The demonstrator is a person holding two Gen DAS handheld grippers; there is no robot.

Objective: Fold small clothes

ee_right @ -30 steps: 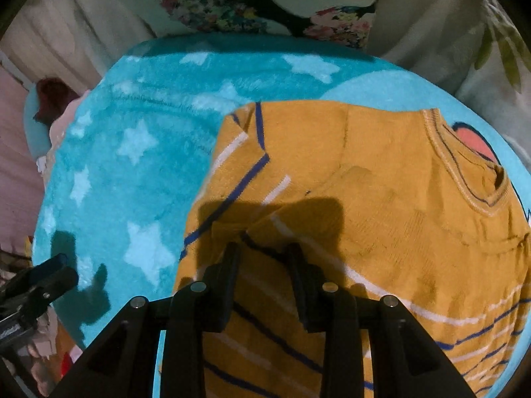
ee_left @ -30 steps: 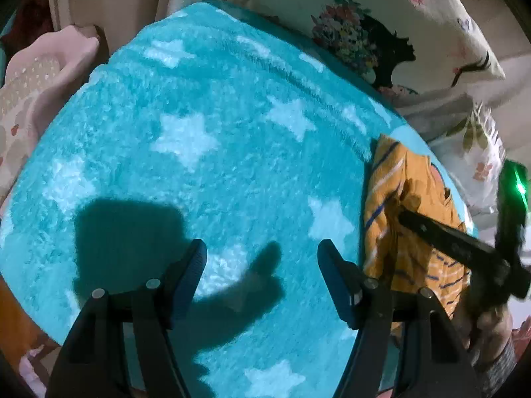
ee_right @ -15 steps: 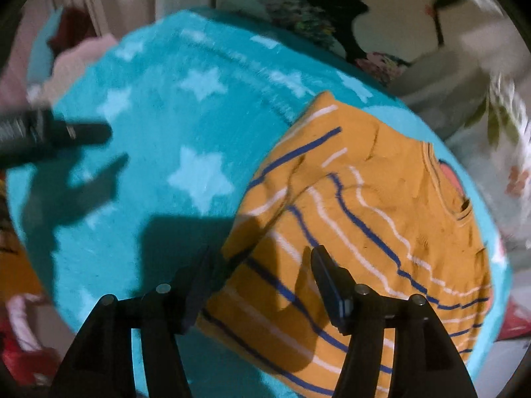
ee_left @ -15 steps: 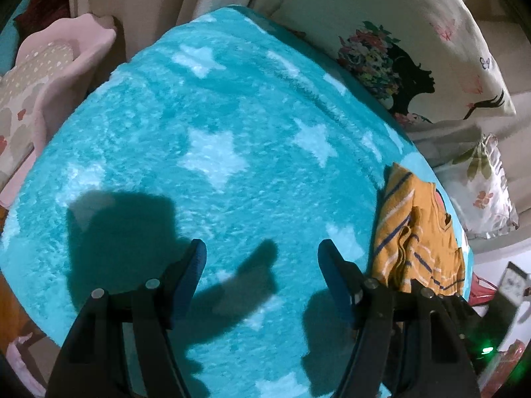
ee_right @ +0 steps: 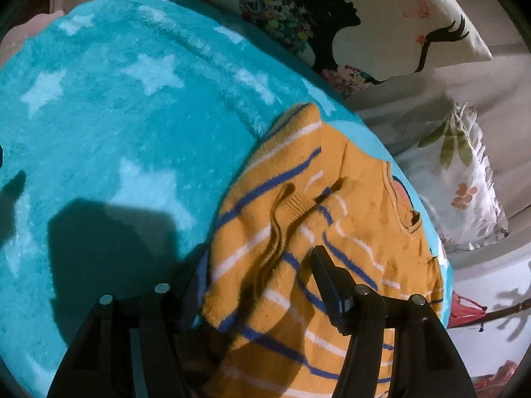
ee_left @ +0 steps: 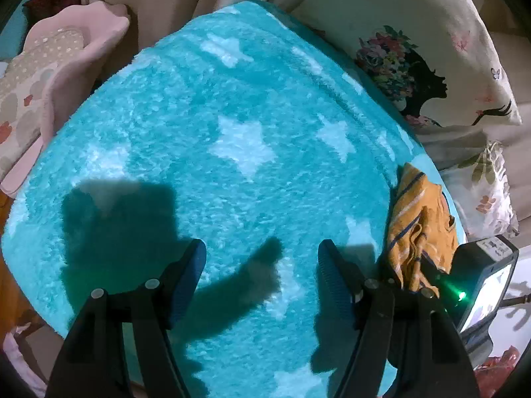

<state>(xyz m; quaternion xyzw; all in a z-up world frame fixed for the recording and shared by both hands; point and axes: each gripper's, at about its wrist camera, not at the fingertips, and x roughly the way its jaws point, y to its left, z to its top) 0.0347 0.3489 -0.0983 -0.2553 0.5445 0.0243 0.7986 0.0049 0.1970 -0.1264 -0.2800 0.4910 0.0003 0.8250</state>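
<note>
Blanket [ee_left: 239, 152] fills the left wrist view; left tongs [ee_left: 262, 262] gape wide and empty, sweater [ee_left: 419, 219] far right beside the right tongs' body. Right wrist view: right tongs [ee_right: 255, 272], just narrowing, straddle the sweater's bunched hem; collar visible.

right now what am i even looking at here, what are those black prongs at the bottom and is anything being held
Those black prongs are hand-held tongs, one pair per hand, each carrying a camera that looks along its fingers. One picture comes from the left tongs, the other from the right tongs. Both look down on a turquoise blanket with white stars. A mustard striped sweater, partly folded, lies on it, with printed pillows behind. The left tongs are open over bare blanket. The right tongs have just been closing around a fold of the sweater, but the pads do not clearly pinch it yet.
</note>
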